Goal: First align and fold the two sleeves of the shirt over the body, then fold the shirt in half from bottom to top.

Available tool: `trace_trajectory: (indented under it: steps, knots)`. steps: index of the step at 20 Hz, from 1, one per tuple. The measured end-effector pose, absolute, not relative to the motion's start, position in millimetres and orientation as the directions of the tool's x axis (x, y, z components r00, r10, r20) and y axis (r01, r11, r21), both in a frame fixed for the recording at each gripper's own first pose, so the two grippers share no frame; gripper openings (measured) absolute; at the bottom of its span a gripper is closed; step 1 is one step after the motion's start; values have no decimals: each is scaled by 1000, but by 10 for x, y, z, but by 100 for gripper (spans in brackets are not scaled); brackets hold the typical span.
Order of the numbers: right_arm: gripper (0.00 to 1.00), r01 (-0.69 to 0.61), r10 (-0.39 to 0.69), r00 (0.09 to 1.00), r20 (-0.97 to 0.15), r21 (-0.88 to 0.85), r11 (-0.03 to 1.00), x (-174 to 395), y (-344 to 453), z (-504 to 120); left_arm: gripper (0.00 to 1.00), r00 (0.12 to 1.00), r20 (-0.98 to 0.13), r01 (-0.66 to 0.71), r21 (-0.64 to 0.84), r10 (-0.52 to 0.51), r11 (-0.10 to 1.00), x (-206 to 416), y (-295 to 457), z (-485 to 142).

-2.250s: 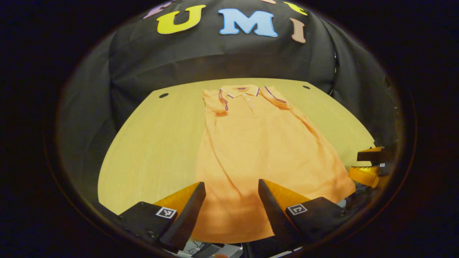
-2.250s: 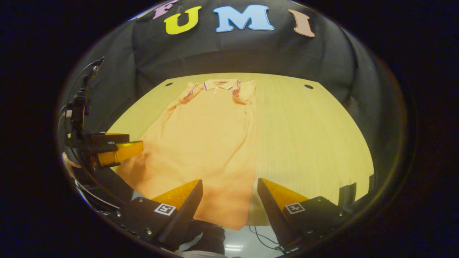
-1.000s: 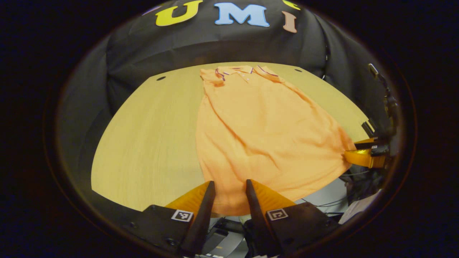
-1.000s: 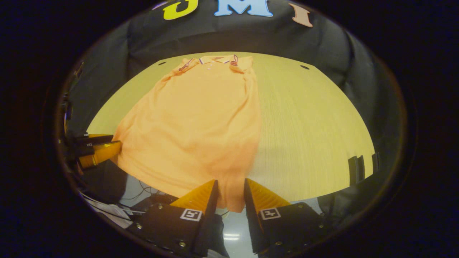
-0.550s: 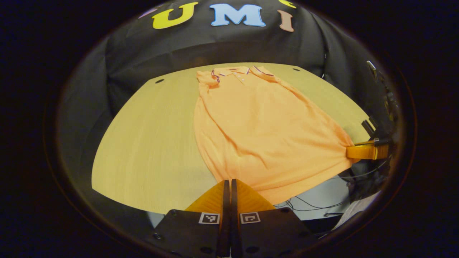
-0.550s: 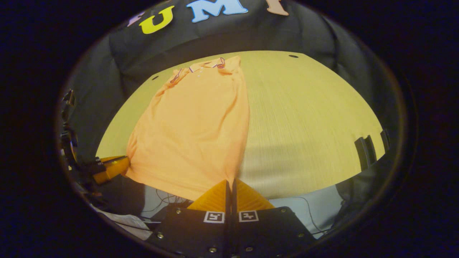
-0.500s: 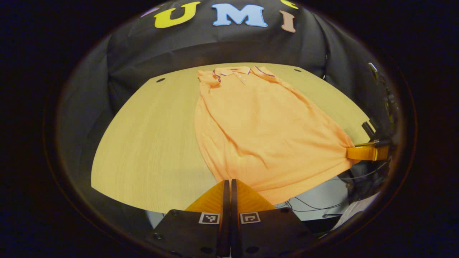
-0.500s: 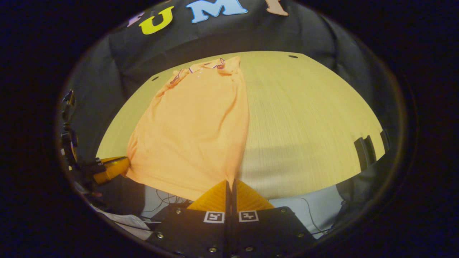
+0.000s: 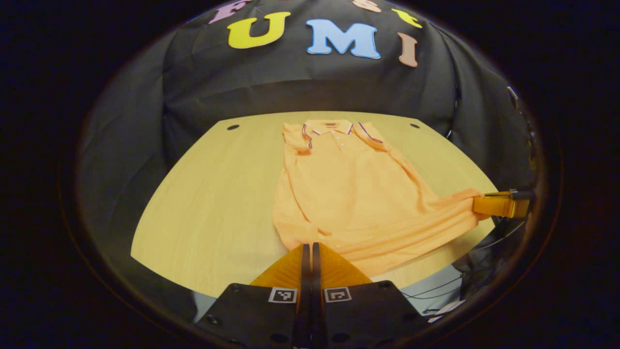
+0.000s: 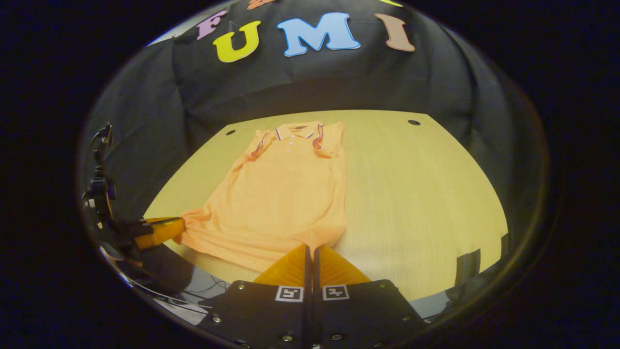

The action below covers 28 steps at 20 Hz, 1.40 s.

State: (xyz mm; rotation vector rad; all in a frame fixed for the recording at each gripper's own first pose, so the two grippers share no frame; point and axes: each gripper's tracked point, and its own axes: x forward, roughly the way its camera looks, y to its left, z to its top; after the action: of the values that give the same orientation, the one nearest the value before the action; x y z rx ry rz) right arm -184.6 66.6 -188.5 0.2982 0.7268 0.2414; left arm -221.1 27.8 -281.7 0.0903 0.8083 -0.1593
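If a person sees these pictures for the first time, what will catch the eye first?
First comes the orange polo shirt, lying on the wooden table with its collar toward the black cloth wall and both sleeves folded over the body. Next, the left gripper and the right gripper are each shut on a bottom corner of the shirt, the hem bunched and lifted between them.

The left tool (image 9: 310, 248) has its fingers pressed together on the near hem corner of the orange shirt (image 9: 348, 194), which lies on the wooden table (image 9: 213, 203). The right tool (image 9: 499, 204) grips the other hem corner.
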Motion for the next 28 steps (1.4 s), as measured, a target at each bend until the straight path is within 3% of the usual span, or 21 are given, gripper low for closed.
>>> trace_trajectory:
  steps: [8,18,28]
  knots:
    - [0,-74,254,783,-568,319,945,-980,561,-1469,6,731,-663,215,3,-159,977,-1257,242,-2546]
    - [0,-6,158,807,-569,259,966,300,496,-1273,6,735,-635,266,-53,-238,963,123,172,-2455]
    - [0,-24,177,810,-559,270,963,1389,417,-1279,6,792,-585,194,-34,-177,980,1277,97,-2446]
